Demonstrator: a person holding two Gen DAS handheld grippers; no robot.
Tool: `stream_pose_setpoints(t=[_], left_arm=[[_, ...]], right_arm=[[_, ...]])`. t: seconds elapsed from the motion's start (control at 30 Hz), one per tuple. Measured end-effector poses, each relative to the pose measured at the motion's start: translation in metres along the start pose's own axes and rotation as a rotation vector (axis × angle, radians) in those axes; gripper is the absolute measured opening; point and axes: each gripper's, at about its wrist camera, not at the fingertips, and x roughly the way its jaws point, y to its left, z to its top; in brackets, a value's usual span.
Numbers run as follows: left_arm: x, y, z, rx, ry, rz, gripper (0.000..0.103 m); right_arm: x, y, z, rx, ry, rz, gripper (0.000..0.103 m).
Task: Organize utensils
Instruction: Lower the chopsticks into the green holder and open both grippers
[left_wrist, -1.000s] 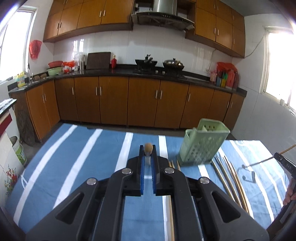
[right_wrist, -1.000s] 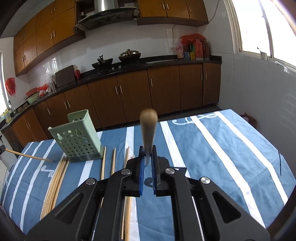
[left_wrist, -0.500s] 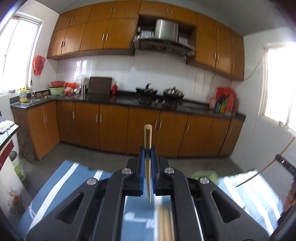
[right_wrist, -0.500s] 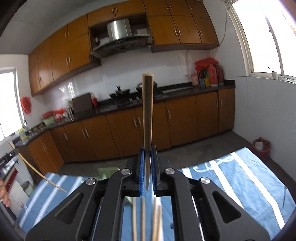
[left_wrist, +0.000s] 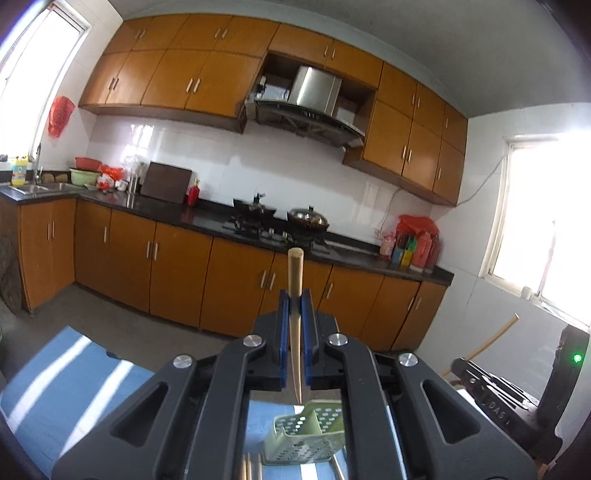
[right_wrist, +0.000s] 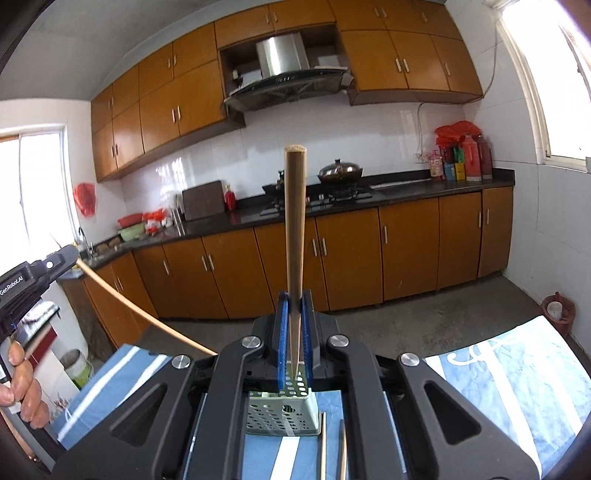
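My left gripper (left_wrist: 294, 295) is shut on a wooden chopstick (left_wrist: 295, 280) that stands upright, thick end up, its thin tip hanging over the green perforated utensil holder (left_wrist: 306, 437). My right gripper (right_wrist: 294, 299) is shut on a second chopstick (right_wrist: 294, 229), also upright, above the same holder (right_wrist: 284, 413). Both are raised above the table. The left wrist view catches the right gripper (left_wrist: 491, 387) at its right edge. In the right wrist view the left gripper (right_wrist: 33, 277) and its chopstick (right_wrist: 140, 312) are at the left, held by a hand (right_wrist: 20, 387).
A blue tablecloth with white stripes (right_wrist: 517, 387) covers the table. Loose chopsticks (right_wrist: 323, 443) lie on it in front of the holder, and others (left_wrist: 245, 469) show under the left gripper. Kitchen cabinets and a dark counter (right_wrist: 406, 188) stand behind, across grey floor.
Both grippers have risen and tilted up, so the table has dropped low in both views. The two chopsticks, first pointing forward, now stand upright over the holder.
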Motion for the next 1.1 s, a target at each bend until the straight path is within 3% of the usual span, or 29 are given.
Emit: stream_pose_setpoints(t=[0.3,0.7,0.77,0.83,0.87,1.1], left_arm=[[0.047,0.01,-0.056,0.004,0.132,0.021,0.007],[0.065,0.018,-0.075,0.012,0.208,0.028,0.009],[0.063,0.02,-0.075,0.008,0.209,0.032,0.012],[0.061,0.021,-0.073,0.005,0.204,0.039,0.02],[0.059,0.022,-0.072,0.001,0.201,0.042,0.021],[0.027,0.034,-0.061,-0.018,0.167,0.058,0.026]], right_arm=[[0.033,-0.005,-0.025,0.006,0.095,-0.001,0.008],[0.044,-0.01,-0.03,0.027,0.144,0.005,0.008],[0.042,-0.011,-0.029,0.027,0.142,0.002,0.011],[0.038,-0.012,-0.026,0.032,0.135,-0.006,0.03],[0.035,-0.014,-0.025,0.036,0.128,-0.009,0.033],[-0.004,-0.029,-0.02,0.048,0.075,-0.033,0.034]])
